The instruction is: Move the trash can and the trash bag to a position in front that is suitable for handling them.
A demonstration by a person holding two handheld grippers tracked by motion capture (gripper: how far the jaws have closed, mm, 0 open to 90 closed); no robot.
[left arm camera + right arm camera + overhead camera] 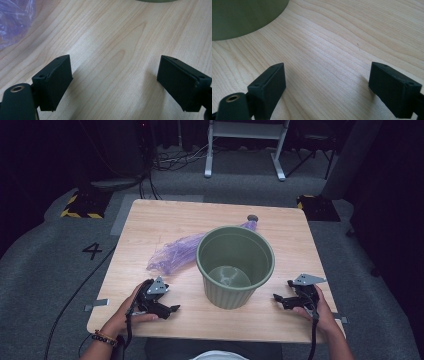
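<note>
Both tools rest low on the table [150,215] with nothing between their jaws: the left gripper [172,309] sits spread wide near the front edge, and the right gripper [277,298] is spread just as wide on the other side of the green bin [235,266]. The bin stands upright in the middle, and the purple plastic bag [172,254] lies crumpled beside and behind it, touching its left side. The likely trouble is the bag: thin film can slip out of a shallow pinch or snag on the rim, and a 1-sided tug could tip the light bin. The table is pale wood grain, on grey carpet marked with a 4 [92,251]; cables [175,160] and a white frame [245,145] stand in the dark room beyond.
</note>
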